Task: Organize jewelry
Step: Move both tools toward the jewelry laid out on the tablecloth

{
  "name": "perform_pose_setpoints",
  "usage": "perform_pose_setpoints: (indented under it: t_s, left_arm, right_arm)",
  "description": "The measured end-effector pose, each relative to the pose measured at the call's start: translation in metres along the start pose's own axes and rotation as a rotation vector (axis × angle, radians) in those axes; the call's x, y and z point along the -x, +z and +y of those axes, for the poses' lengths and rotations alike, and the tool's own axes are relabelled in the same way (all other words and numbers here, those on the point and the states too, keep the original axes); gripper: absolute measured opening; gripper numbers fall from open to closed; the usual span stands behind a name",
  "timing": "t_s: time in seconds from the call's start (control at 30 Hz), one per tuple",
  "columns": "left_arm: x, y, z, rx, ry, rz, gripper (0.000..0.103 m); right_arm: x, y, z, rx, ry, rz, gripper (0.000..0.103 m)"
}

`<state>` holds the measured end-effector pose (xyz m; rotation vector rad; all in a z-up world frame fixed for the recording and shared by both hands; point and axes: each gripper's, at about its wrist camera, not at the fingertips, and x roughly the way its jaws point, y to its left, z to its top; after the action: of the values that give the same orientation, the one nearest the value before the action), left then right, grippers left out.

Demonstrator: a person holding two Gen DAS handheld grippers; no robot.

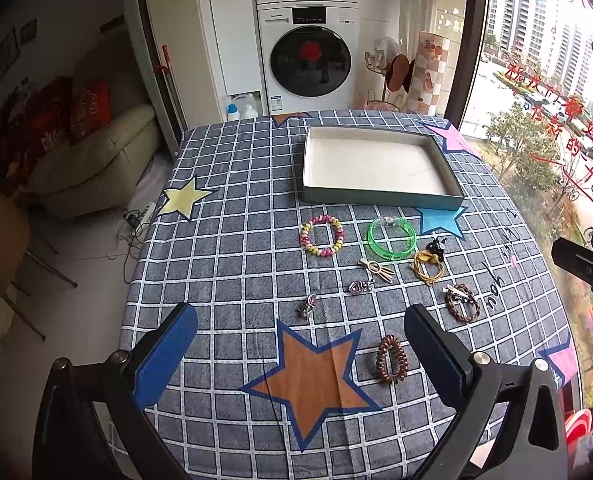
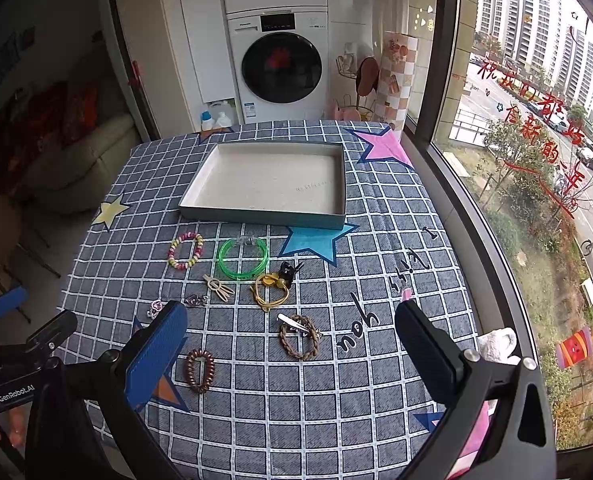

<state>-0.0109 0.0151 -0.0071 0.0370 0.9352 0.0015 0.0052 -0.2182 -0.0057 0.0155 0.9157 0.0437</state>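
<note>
1. On the checked tablecloth (image 2: 256,400) the jewelry lies in a loose bunch, all of it on the near side of the shallow box (image 2: 200,204), which has nothing in it yet.

2. Both tools hang above the near edge of the table. The left gripper (image 1: 300,348) has its jaws spread wide and holds nothing. The right gripper (image 2: 290,344) is wide apart too, and holds nothing.

3. Between the right gripper's two fingers, just ahead of it, lies the brown braided ring (image 2: 299,338) with a silver clip (image 2: 294,325) on top. This looks like the closest piece to that tool.

4. The brown coil hair tie (image 1: 392,359) lies just inside the left gripper's right-hand finger. It is an oval, and its long way points away from the tool, toward the box.

5. Farther off, in a row near the box, sit the pink and yellow bead bracelet (image 1: 322,235) and the green bangle (image 1: 391,238). The yellow cord tie (image 1: 426,266), the gold hair clip (image 1: 376,270) and two small shiny charms (image 1: 360,286) lie in between.

6. My guess is that each tool should drop onto the piece nearest to it, then carry it straight ahead, because the box lies past everything else.
</note>
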Motion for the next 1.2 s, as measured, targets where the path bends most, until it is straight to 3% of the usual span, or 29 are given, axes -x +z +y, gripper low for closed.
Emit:
perform_pose_setpoints:
  t_s: [1.2]
  left_arm:
    - [-0.0047, -0.0003, 0.0062, 0.009, 0.0, 0.007, 0.103]
  right_arm:
    - [-0.0056, 0.0022, 0.0078, 0.006, -0.009, 0.035, 0.103]
